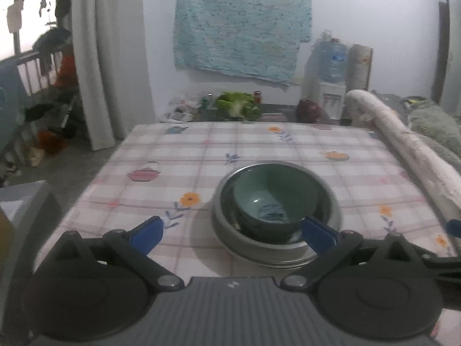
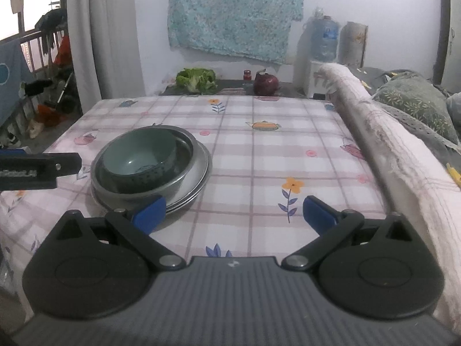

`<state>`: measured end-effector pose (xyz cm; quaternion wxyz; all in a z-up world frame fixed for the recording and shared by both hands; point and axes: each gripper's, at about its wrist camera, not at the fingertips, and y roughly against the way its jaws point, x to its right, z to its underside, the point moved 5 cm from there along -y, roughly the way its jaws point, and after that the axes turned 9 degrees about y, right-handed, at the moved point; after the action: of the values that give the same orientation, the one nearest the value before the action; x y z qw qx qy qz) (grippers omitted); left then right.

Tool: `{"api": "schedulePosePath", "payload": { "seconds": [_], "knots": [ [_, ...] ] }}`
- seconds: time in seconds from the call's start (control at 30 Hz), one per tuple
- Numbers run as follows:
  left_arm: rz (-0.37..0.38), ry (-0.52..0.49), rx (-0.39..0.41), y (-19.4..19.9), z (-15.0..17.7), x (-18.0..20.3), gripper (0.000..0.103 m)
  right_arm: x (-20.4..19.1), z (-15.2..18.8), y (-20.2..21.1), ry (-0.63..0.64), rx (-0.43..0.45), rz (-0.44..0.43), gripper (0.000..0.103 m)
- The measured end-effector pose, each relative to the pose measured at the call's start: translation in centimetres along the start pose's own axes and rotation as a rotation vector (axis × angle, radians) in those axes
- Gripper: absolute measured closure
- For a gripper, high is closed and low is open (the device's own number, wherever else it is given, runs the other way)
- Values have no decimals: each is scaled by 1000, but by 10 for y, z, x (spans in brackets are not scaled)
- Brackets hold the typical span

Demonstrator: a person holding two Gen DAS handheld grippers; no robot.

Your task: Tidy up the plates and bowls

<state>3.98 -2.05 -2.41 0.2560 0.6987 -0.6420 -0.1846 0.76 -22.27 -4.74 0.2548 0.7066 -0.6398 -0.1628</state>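
Worktop (image 2: 288,150): covered by a pink-and-white checked cloth printed with flowers and teapots. The cloth's right edge is bunched into a long roll (image 2: 383,144) along that side.

Task items: green bowl (image 1: 273,201) nested inside a metal bowl (image 1: 331,201), which sits on stacked metal plates (image 2: 201,173). In the left wrist view the stack is right of centre on the cloth; in the right wrist view it is at the left. Plate count cannot be read; only the rims show.

Left hand-held gripper (image 1: 232,235): jaws spread wide, nothing between the blue pads. The right pad overlaps the near rim of the stack in the view; contact cannot be judged.

Right hand-held gripper (image 2: 234,213): jaws spread wide over bare cloth, released. Its left pad sits just in front of the plate edge; whether it touches is unclear.

Room, beyond the far edge: leafy greens (image 2: 197,79), a dark red round item (image 2: 266,83) and a small red-capped jar (image 2: 247,75) on a lower dark surface. A pale blue textile (image 1: 242,26) hangs on the white wall. A water dispenser with a blue bottle (image 1: 331,60) stands at right, a grey curtain (image 1: 109,57) at left. Bedding and a patterned cushion (image 2: 415,101) lie far right.

Small items left of the greens are blurred and not identifiable. Window-side clutter is cut off by the edge of the view.
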Motion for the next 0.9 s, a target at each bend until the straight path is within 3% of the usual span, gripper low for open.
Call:
{"api": "schedulePosePath", "payload": {
  "seconds": [0.2, 0.4, 0.9],
  "knots": [
    [-24, 10, -74, -6, 4, -6, 0, -6, -1, 3, -7, -8, -41, 1],
    [-73, -26, -104, -12, 9, -6, 0, -11, -1, -7, -23, -58, -29, 1],
    [-73, -33, -157, -22, 14, -4, 0, -15, 2, -22, -61, -115, -48, 1]
  ]
}}
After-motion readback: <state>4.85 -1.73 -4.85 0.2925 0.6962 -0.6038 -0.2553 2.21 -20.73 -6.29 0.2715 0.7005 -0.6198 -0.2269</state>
